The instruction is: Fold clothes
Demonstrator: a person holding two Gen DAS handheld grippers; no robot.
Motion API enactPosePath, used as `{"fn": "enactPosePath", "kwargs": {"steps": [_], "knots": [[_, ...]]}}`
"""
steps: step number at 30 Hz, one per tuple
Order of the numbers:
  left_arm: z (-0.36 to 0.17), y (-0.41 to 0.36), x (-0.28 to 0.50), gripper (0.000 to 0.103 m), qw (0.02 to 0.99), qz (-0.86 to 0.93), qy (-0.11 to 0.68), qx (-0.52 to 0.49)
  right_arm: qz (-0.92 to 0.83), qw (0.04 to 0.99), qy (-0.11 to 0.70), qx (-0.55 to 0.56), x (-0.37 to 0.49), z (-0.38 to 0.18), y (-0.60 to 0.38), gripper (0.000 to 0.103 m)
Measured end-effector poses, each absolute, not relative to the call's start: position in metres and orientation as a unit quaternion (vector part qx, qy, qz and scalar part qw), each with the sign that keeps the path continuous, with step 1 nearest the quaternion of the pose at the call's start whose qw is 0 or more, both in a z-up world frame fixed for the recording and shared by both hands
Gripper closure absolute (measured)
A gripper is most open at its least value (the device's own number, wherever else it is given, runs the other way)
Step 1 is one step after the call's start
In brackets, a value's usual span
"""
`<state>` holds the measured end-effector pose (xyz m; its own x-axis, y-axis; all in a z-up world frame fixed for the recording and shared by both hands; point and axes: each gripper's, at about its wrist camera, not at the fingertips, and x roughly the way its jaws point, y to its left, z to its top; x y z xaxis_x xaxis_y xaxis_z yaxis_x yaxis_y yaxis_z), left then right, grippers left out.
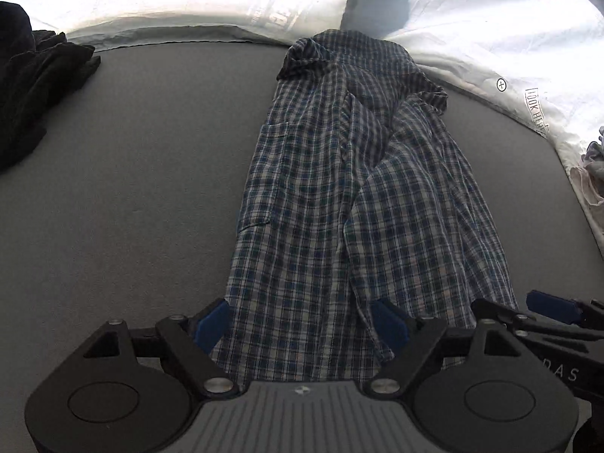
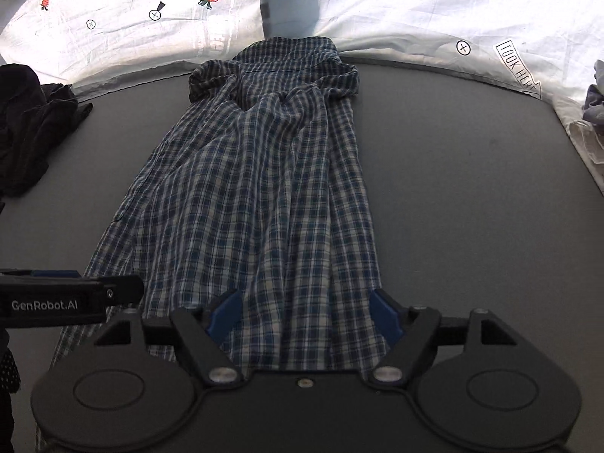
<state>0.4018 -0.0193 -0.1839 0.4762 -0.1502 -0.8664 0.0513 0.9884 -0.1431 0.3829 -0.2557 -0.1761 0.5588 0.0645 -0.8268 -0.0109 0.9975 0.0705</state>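
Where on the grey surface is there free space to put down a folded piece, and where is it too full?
Two bare patches of the grey surface: one between the plaid shirt and the dark clothes pile, one between the shirt and the pale laundry at the edge. The near edge is crowded: the open left gripper and right gripper both hover there.

A: Both views dim in front, grey mat (image 1: 132, 173) underexposed. White sheet (image 1: 472, 19) at the back blown out, glare.
B: Agreed. Heavy fisheye bending, dark corner vignette. Focus sharp, no motion blur.
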Motion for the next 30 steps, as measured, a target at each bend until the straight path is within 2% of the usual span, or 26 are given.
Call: {"fn": "enactPosePath", "kwargs": {"steps": [8, 14, 21, 26, 30], "knots": [[-0.2, -0.006, 0.337, 0.015, 0.853, -0.024, 0.52, -0.025, 0.025, 0.872, 0.488, 0.016, 0.314, -0.192, -0.253, 0.023], [-0.208, 0.004, 0.292, 0.007, 0.858, -0.027, 0.514, -0.008, 0.021, 0.869, 0.494, 0.031, 0.266, -0.203, -0.262, 0.013], [-0.209, 0.013, 0.256, 0.003, 0.855, -0.04, 0.517, -0.015, 0.023, 0.869, 0.491, 0.054, 0.233, -0.205, -0.274, 0.012], [-0.207, 0.02, 0.232, 0.004, 0.847, -0.068, 0.526, -0.025, 0.04, 0.86, 0.495, 0.119, 0.218, -0.202, -0.291, 0.012], [-0.203, 0.039, 0.217, 0.005, 0.837, -0.098, 0.53, -0.092, 0.058, 0.843, 0.486, 0.223, 0.203, -0.206, -0.316, 0.012]]}}
